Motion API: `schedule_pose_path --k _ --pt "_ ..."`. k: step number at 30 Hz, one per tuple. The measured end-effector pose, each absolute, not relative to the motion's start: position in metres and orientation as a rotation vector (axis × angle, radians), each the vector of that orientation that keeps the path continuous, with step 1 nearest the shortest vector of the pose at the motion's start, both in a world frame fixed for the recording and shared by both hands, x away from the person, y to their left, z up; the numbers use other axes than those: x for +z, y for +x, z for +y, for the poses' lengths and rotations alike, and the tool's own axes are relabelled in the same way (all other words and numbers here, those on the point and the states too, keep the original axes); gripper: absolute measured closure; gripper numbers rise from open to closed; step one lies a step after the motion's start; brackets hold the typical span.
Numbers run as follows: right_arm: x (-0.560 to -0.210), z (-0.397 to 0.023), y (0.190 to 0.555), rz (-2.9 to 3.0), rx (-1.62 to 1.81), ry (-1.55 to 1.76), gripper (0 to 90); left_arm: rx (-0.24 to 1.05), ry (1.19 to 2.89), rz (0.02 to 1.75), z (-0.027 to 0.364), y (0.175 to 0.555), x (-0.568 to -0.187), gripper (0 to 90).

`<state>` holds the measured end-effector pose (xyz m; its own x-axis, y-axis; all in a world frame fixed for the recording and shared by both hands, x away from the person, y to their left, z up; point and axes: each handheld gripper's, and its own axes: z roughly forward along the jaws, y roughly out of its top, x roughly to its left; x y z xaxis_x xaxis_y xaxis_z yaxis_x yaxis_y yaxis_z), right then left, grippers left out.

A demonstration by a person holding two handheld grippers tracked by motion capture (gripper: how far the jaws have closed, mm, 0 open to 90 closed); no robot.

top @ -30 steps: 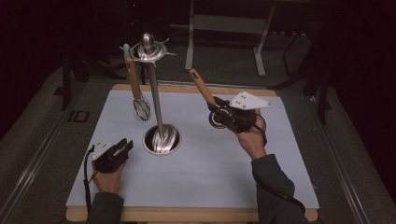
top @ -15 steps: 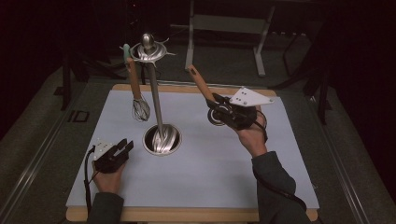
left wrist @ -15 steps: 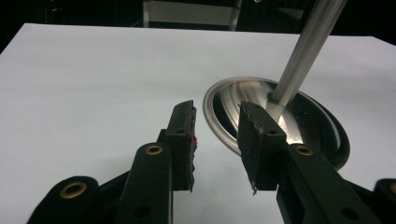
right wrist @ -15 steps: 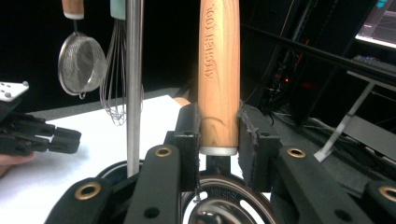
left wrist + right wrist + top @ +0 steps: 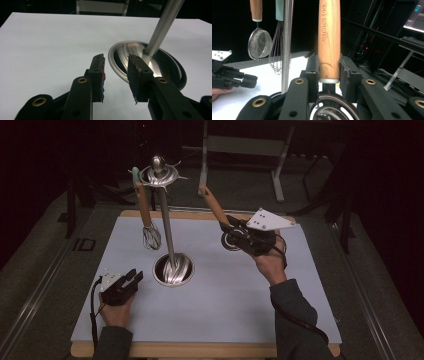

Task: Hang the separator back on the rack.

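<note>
My right gripper [image 5: 231, 228] [image 5: 329, 68] is shut on the lower end of a wooden-handled kitchen tool [image 5: 213, 206] [image 5: 329, 37], held above the mat right of the stand. The handle slants up and to the left, and its round metal head [image 5: 231, 241] [image 5: 331, 111] sits just below the jaws. The steel utensil stand [image 5: 165, 220] [image 5: 287, 45] rises from a round base [image 5: 173, 270] [image 5: 150, 62] at mid-mat. A small strainer [image 5: 259, 46] and a whisk [image 5: 151, 237] [image 5: 277, 52] hang from its top ring [image 5: 159, 174]. My left gripper [image 5: 134, 277] [image 5: 116, 67] rests on the mat left of the base, open with nothing between its fingers.
A white mat [image 5: 210, 315] covers a wooden board [image 5: 200, 350] on the table. Beyond the far edge stand a metal frame [image 5: 240, 150] and dark equipment. Open mat lies in front of both hands.
The right gripper has edged slightly up and left with the wooden-handled tool still in it. The left gripper has stayed put.
</note>
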<state>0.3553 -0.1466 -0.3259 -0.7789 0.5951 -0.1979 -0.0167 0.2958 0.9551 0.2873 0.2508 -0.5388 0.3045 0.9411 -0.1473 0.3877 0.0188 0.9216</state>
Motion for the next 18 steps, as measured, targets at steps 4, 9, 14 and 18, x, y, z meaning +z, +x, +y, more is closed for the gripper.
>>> schedule_pose_path --k 4,9,14,18 --pt "-0.321 -0.147 0.356 2.032 1.524 0.503 70.9 0.684 1.56 1.257 0.251 0.287 -0.539 67.4" --pt "-0.317 -0.148 0.357 2.025 1.539 0.504 70.9 0.684 1.558 1.257 0.251 0.287 -0.539 67.4" --pt "-0.313 -0.15 0.358 2.015 1.548 0.508 71.0 0.684 1.556 1.258 0.251 0.287 -0.539 67.4" --pt "-0.311 -0.15 0.359 2.014 1.548 0.512 71.0 0.684 1.556 1.258 0.251 0.287 -0.539 67.4"
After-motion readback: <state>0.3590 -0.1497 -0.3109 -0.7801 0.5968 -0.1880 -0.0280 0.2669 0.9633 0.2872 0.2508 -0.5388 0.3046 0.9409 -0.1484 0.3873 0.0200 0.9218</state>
